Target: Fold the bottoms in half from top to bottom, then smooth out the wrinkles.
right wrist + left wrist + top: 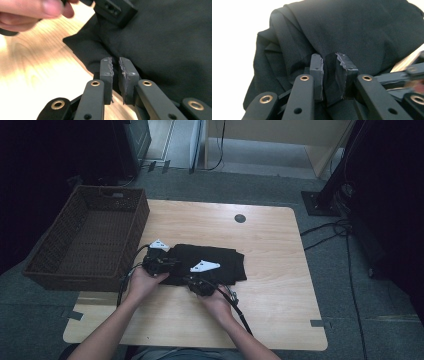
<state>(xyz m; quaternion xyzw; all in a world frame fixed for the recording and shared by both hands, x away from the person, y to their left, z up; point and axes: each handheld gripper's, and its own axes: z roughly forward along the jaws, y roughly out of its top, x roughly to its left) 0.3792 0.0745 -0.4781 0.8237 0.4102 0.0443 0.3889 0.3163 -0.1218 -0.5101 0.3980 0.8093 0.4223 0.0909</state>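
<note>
High view: my left gripper pinches the black cloth at its nine-o'clock end, and my right gripper is clamped on its near hem (six o'clock). Folded cloth runs nine-to-three mid-table; basket lies left.

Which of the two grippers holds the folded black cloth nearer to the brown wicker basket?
The left gripper, pinching the folded black cloth at its end beside the brown wicker basket. The right gripper grips the near edge, farther from the basket.
</note>
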